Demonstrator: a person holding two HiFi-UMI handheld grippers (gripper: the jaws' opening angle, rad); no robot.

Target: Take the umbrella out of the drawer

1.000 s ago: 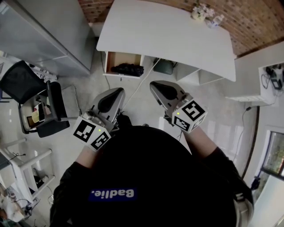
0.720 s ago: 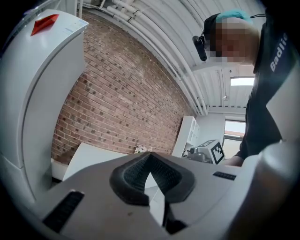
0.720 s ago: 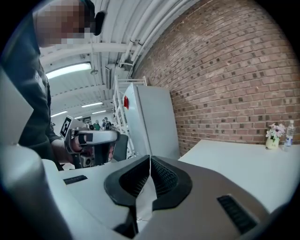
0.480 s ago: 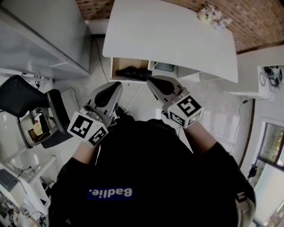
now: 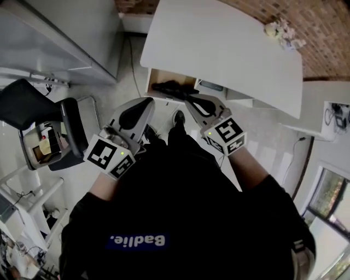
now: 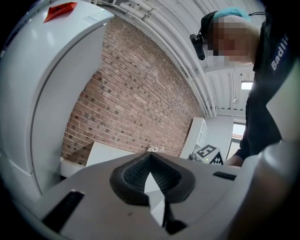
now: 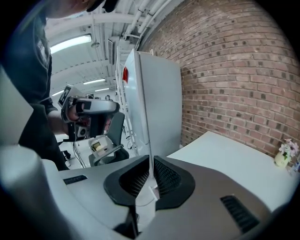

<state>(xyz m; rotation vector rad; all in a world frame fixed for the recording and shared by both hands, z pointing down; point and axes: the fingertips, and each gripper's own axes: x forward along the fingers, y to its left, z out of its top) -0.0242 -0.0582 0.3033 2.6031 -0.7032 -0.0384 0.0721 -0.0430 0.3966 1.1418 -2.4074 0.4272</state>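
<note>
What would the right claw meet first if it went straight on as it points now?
Probably the black umbrella in the open drawer: in the head view the shut right claw aims at it. Depth is unclear, so the drawer's front edge might come first.

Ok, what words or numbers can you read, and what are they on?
"Badlie." on the blue patch of the person's black top, upside down in the head view.
"Badli", cut off at the picture's edge, on that top in the left gripper view.
Square markers on the cubes: patterns, no letters.
Red patch on the tall white cabinet: no words readable.
</note>
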